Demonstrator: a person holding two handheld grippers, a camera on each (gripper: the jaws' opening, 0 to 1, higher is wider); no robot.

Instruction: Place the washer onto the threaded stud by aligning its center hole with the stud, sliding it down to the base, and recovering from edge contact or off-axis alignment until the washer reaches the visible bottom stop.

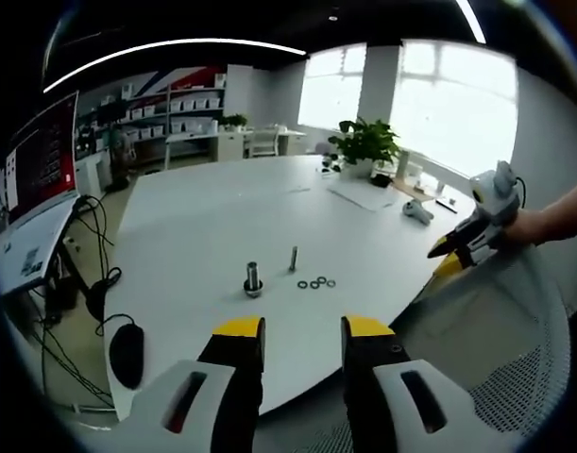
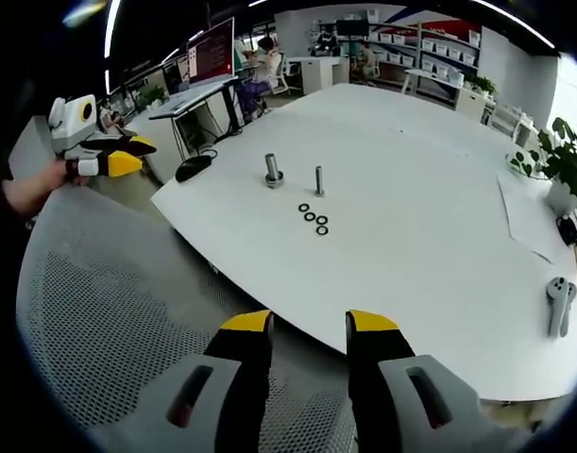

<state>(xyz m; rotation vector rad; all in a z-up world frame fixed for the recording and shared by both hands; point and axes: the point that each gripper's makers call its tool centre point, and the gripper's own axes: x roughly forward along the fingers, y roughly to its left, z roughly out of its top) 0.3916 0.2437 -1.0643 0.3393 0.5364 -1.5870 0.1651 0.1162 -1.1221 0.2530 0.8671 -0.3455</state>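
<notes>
The white bench (image 1: 222, 217) carries 2 upright metal pieces and a short row of small dark washers. In the left gripper view, the thin threaded stud (image 1: 294, 259) stands bare, with a thicker bolt on a round base (image 1: 253, 278) just beside it. The washers (image 1: 316, 283) lie flat on the bench near the foot of the stud — 3 can be counted there, and the right gripper view shows what looks like 4 (image 2: 313, 218), though they are too small to be sure. None sits on the stud.

The left gripper (image 1: 302, 330) hangs at the near edge of the bench, its yellow-tipped jaws set moderately apart with nothing between them. The right gripper (image 2: 309, 326) is also off the bench edge, above the grey mesh back of a chair (image 2: 109, 321); its jaws stand apart and empty too. Both grippers are well apart from the washers and the stud.

Farther off on the bench stand a potted plant (image 1: 365, 143), a sheet of paper (image 1: 364, 193) and a white handheld controller (image 2: 559, 304). A black mouse-like object (image 1: 127, 352) and cables (image 1: 90, 283) lie below the bench edge — a monitor (image 1: 38, 160) stands beside them. Shelves with white boxes (image 1: 184, 109) line the far wall. Nothing stands between the grippers and the washers.
</notes>
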